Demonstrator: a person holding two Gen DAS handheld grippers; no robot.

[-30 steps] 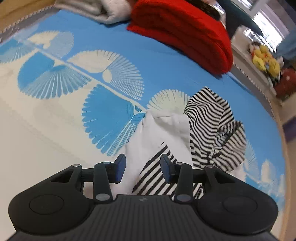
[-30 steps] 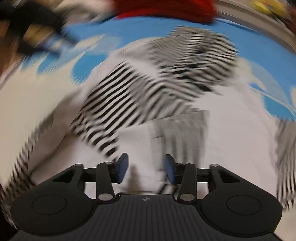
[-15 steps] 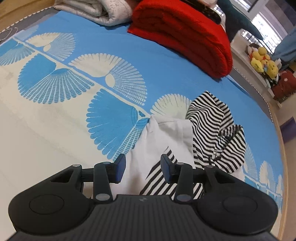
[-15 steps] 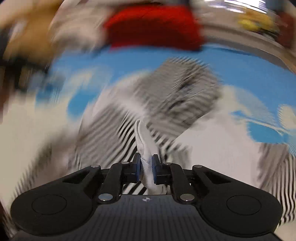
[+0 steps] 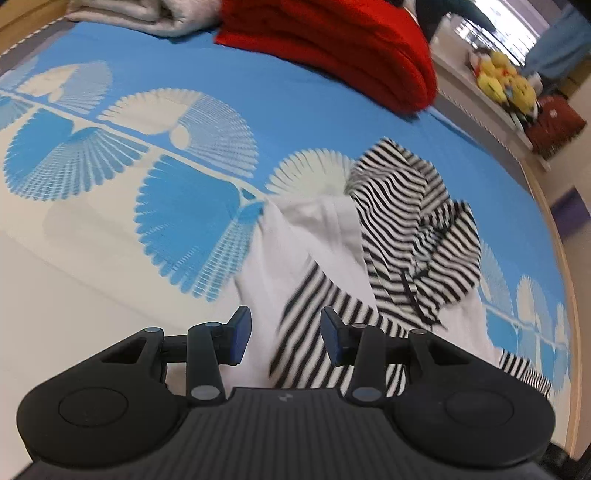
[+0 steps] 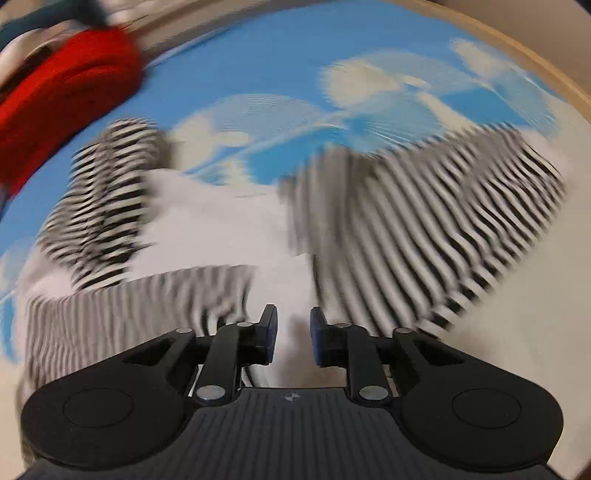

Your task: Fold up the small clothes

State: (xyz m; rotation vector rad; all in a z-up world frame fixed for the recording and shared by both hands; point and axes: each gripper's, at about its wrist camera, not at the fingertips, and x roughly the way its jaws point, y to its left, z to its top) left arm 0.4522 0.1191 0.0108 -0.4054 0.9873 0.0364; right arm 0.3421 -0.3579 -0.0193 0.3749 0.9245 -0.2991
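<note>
While spread across the bedsheet (image 5: 295, 96), striped garment (image 5: 402, 229) lay under parted left gripper (image 5: 284, 334) and parted right gripper (image 6: 293, 334), red blanket (image 5: 332, 44) blocking twelve o'clock.

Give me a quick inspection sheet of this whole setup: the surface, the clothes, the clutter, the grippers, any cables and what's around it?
Surface: blue and white fan-patterned sheet.
Job's things: striped garment, black and white, lying crumpled and unfolded.
Clutter: red blanket folded at the far edge; grey blanket beside it.
Grippers: left gripper open above the garment; right gripper open with nothing between its fingers, view blurred.
Cables: nothing seen.
Surroundings: yellow plush toys on a ledge past the bed; wooden bed edge.
</note>
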